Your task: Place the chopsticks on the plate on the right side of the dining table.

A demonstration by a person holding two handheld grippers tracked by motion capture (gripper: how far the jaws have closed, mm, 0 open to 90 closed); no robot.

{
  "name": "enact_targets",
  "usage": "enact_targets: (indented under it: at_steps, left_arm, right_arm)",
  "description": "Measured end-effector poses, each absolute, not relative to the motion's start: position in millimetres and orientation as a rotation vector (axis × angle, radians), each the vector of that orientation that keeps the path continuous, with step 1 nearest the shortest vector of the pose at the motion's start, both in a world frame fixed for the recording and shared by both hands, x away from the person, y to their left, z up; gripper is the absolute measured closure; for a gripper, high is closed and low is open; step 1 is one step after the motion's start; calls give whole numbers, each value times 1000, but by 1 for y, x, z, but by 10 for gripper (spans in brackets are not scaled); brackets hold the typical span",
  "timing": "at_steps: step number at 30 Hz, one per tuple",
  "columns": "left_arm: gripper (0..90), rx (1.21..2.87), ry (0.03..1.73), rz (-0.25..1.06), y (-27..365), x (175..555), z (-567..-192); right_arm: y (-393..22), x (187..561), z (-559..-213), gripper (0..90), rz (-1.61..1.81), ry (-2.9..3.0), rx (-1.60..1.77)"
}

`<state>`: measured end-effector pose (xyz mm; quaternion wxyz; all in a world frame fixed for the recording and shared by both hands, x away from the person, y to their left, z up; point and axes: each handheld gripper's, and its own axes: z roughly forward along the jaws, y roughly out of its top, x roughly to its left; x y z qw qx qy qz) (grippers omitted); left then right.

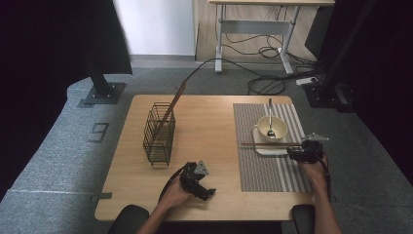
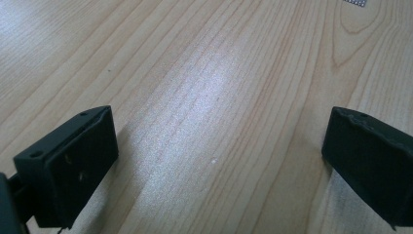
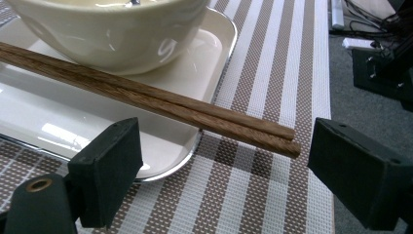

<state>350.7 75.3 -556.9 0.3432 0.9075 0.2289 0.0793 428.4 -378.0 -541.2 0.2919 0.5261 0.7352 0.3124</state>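
Note:
A pair of brown wooden chopsticks (image 1: 270, 144) lies side by side across a white tray (image 1: 268, 150), in front of a cream bowl (image 1: 272, 127) with a spoon (image 1: 270, 122) in it. In the right gripper view the chopsticks (image 3: 160, 100) stick out past the tray's rim (image 3: 39, 112) over the striped placemat (image 3: 272, 73). My right gripper (image 3: 226, 146) is open, its jaws standing wide on either side of the chopstick ends without touching them. It sits at the tray's right (image 1: 297, 152). My left gripper (image 1: 204, 190) rests open near the table's front edge, with bare wood between its jaws (image 2: 219, 146).
A black wire basket (image 1: 159, 134) stands on the left half of the table with a long wooden stick (image 1: 173, 105) leaning out of it. The placemat (image 1: 263, 170) covers the right side. Cables and a desk frame lie on the floor beyond the table.

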Motion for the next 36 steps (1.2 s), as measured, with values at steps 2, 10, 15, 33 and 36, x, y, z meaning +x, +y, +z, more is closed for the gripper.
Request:
enact_targets:
  at_steps: [2, 10, 15, 33, 36]
  left_arm:
    - [0, 2358, 595, 206, 75, 351, -557]
    - [0, 2359, 594, 206, 75, 351, -557]
    - [0, 2359, 594, 205, 75, 351, -557]
    - [0, 2359, 595, 206, 75, 351, -557]
    - [0, 2362, 591, 207, 75, 351, -557]
  right_arm:
    - [-380, 429, -543, 122, 829, 1956, 1416]
    - [-380, 431, -545, 135, 818, 1958, 1429]
    - [-379, 431, -546, 161, 821, 1963, 1427]
    - [-377, 431, -546, 192, 814, 1964, 1421]
    - [-377, 431, -546, 193, 818, 1965, 1423]
